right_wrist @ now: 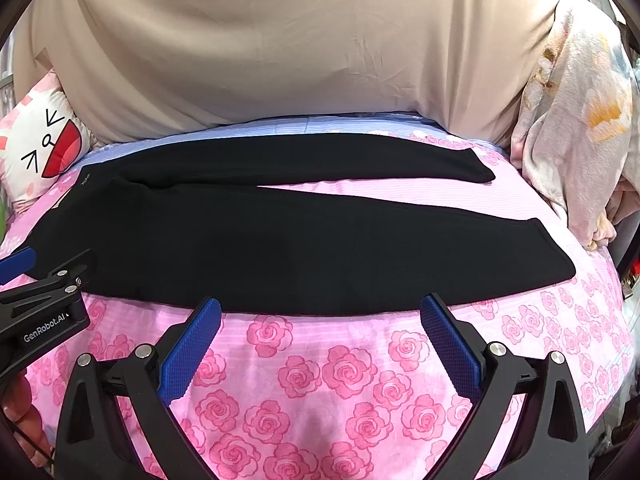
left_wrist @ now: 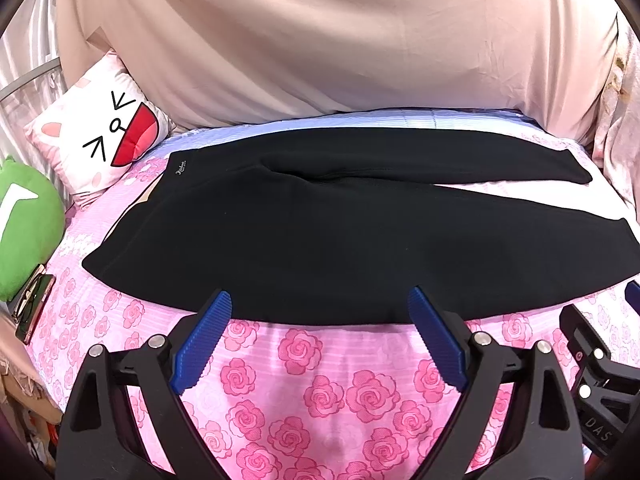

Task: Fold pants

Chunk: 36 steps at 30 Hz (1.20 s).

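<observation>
Black pants [left_wrist: 320, 240] lie flat across the bed, waistband at the left, the two legs spread apart toward the right; they also show in the right wrist view [right_wrist: 300, 248]. My left gripper [left_wrist: 320, 300] is open and empty, its blue fingertips just at the pants' near edge. My right gripper [right_wrist: 320, 306] is open and empty, also at the near edge, further along the near leg. Each gripper shows in the other's view: the left one [right_wrist: 24, 268] at the left edge, the right one [left_wrist: 634, 296] at the right edge.
The bed has a pink rose sheet [left_wrist: 320, 392]. A beige quilt [left_wrist: 340, 40] is piled behind the pants. A cat-face pillow [left_wrist: 100, 136], a green plush [left_wrist: 24, 220] and a phone [left_wrist: 34, 304] lie at the left. A floral blanket [right_wrist: 572, 132] is heaped at the right.
</observation>
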Motion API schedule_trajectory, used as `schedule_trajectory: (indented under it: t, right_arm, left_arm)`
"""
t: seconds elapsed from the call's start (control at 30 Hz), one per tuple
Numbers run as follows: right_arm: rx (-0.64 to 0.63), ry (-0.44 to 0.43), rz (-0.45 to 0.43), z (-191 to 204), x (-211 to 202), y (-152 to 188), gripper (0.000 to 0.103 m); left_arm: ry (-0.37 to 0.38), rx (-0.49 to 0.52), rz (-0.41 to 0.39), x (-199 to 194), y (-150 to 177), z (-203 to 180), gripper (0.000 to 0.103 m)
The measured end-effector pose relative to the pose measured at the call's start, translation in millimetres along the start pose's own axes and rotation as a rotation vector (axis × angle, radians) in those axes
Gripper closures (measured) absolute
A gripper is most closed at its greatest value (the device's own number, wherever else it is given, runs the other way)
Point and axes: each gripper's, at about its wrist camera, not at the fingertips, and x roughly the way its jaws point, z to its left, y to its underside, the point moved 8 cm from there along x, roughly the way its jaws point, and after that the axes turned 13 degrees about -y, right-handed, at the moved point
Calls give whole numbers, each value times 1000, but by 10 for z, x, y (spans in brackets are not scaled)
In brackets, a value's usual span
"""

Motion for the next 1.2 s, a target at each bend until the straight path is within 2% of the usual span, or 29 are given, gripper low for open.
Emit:
schedule_trajectory:
  t: [1.2]
  right_arm:
    - [-6,-8,6,76,40,19,5]
  left_arm:
    - [-8,0,5,62,18,44,14]
